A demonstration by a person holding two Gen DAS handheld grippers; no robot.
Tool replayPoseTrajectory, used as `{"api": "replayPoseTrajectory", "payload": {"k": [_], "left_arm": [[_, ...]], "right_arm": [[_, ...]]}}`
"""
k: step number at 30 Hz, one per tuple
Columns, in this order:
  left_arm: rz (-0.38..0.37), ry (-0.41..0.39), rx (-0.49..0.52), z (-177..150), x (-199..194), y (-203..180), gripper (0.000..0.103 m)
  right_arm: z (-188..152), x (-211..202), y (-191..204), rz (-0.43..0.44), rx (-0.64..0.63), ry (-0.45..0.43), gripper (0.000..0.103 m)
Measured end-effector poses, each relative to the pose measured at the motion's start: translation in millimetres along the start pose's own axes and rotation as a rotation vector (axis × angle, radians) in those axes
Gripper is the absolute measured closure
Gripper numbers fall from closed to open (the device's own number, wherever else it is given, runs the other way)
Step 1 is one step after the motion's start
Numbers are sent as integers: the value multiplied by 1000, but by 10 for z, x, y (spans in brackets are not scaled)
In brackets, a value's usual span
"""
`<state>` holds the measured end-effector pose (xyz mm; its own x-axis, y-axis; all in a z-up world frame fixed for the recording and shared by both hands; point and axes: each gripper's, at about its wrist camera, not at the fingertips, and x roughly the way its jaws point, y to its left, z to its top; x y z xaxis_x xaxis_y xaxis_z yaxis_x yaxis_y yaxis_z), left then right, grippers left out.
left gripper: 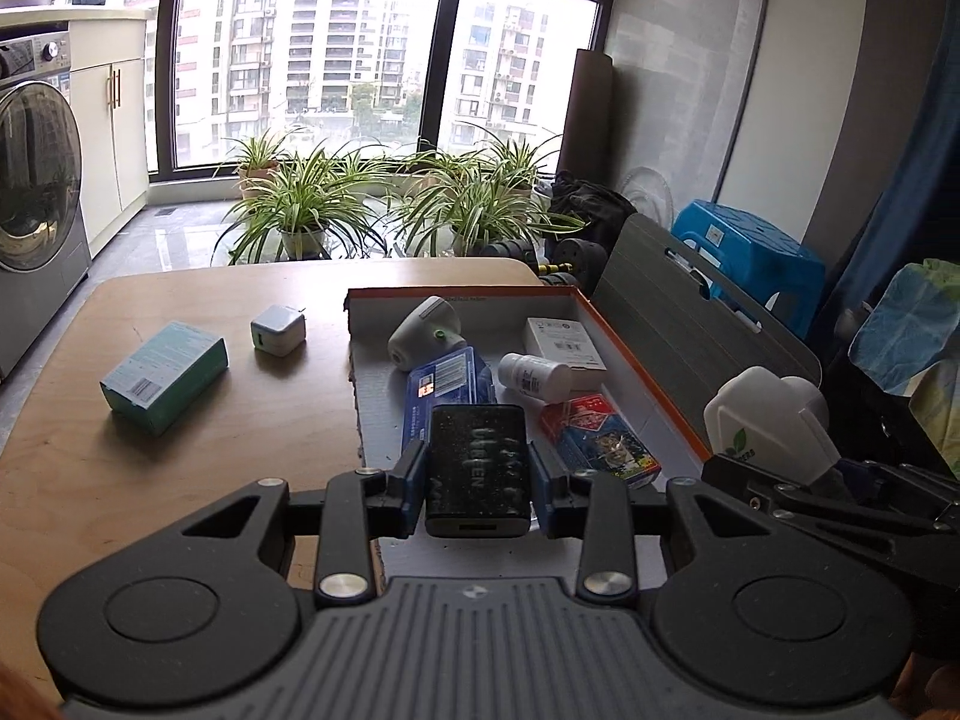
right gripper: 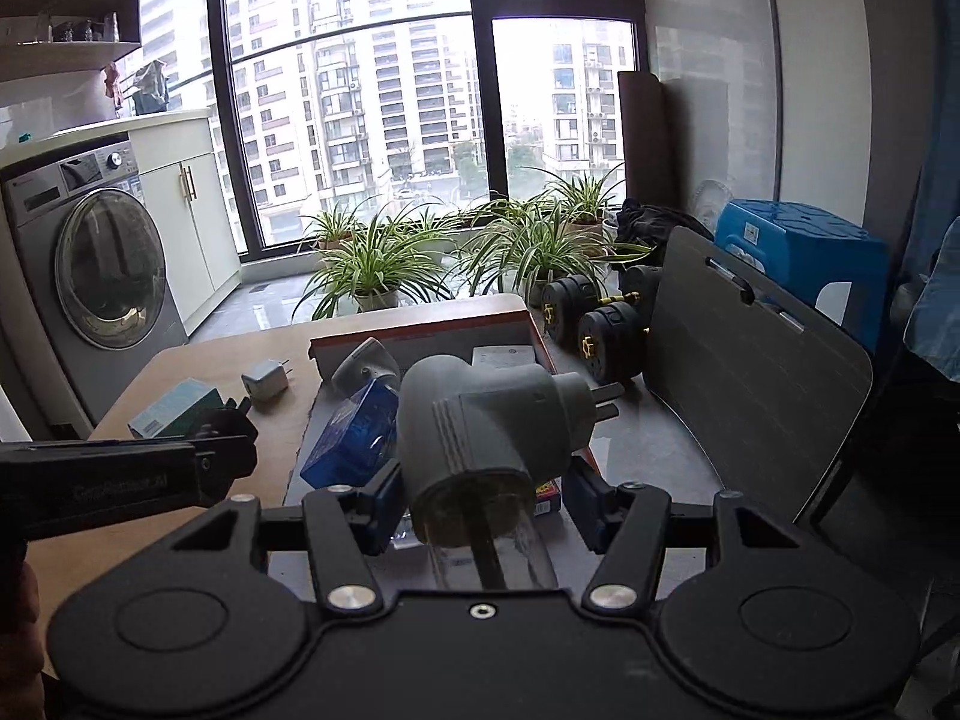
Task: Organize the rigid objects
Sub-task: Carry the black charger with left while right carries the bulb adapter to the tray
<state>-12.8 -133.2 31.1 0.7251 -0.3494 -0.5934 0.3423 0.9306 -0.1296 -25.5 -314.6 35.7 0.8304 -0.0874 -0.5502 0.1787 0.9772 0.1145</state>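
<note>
Fingers of the left gripper (left gripper: 478,483) were clamped on a black power bank (left gripper: 478,468), held over the near end of the orange-rimmed box (left gripper: 636,354). The right gripper (right gripper: 480,501) was closed around a white plug-in device (right gripper: 480,420), also visible at the box's right edge in the left wrist view. Inside the box lay a white thermometer-like gadget (left gripper: 423,333), a blue pack (left gripper: 447,387), a white bottle (left gripper: 534,377), a white carton (left gripper: 564,343) and a red-and-blue card box (left gripper: 600,441). On the wooden table (left gripper: 180,480), left of the box, sat a white charger cube (left gripper: 277,330) and a teal carton (left gripper: 165,377), well apart.
</note>
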Motion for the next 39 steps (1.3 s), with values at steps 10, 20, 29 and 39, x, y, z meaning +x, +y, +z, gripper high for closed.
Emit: {"api": "replayPoseTrajectory", "payload": {"k": [10,20,29,39], "left_arm": [[42,27,-14,-22,18,-63,67],[52,48,-21,-57,36,-111,67],[52,65,-20,-98,65,-142,67],[49,91,-12,-135,156,-199,67]], "right_arm": [[-23,26,-69,5,-3,4,35],[-19,52,-89,11,-4,12,35],[-101,124,-90,8,-3,28,35],[-140,176,-135,4,3,45,35]]}}
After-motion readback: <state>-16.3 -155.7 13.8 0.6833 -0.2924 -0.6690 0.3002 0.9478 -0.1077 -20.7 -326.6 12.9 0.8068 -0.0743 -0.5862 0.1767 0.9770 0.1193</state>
